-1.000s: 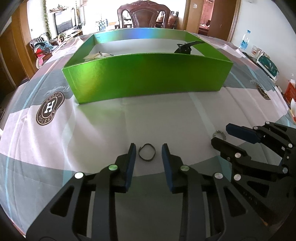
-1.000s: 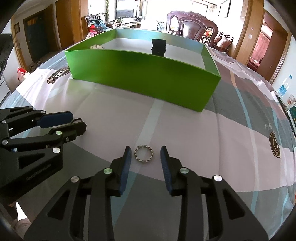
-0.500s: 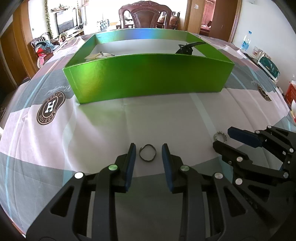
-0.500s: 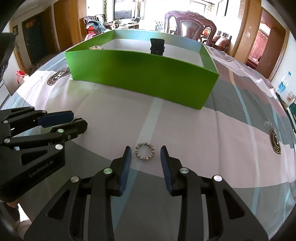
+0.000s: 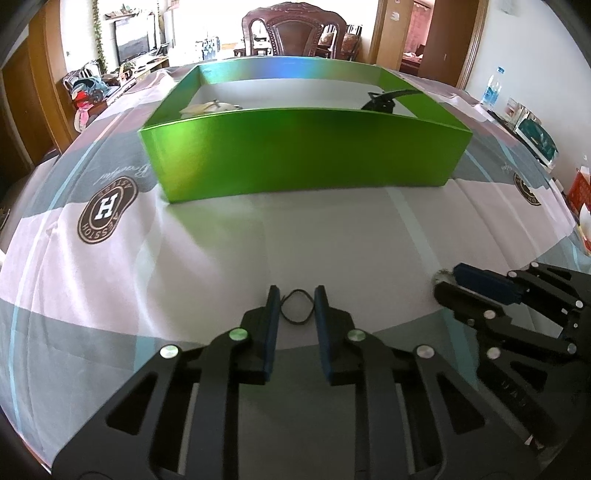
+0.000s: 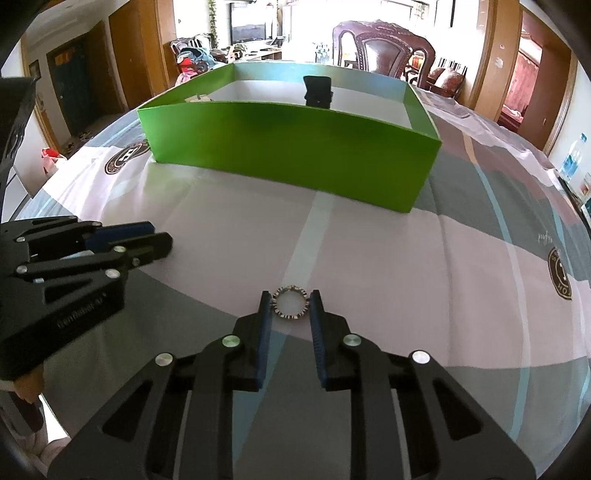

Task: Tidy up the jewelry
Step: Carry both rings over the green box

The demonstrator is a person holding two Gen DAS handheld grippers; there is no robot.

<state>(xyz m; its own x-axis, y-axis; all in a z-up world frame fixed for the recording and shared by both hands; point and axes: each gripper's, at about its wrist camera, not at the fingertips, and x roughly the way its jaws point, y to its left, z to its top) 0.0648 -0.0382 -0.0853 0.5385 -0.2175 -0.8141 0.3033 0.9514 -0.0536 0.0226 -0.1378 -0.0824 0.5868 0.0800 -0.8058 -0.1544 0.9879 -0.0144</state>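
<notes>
A thin black band (image 5: 296, 307) lies on the tablecloth between the fingertips of my left gripper (image 5: 296, 301), whose pads touch its sides. A beaded bracelet (image 6: 290, 301) lies between the fingertips of my right gripper (image 6: 290, 304), whose pads touch it. Both items still rest on the cloth. The green box (image 5: 303, 155) stands beyond; inside it are a pale piece (image 5: 210, 107) at the left and a black clip (image 5: 384, 99) at the right. The box also shows in the right wrist view (image 6: 295, 147). The right gripper shows in the left wrist view (image 5: 476, 291), the left in the right wrist view (image 6: 129, 240).
The table carries a grey, white and pink cloth (image 5: 332, 236) with round logos (image 5: 107, 210). A wooden chair (image 5: 295, 33) stands behind the box. A water bottle (image 5: 491, 88) and boxes (image 5: 532, 133) sit at the far right edge.
Both grippers have closed from a wide gap onto their items: the left onto the black band, the right onto the beaded bracelet. Both also dropped slightly toward the cloth.
</notes>
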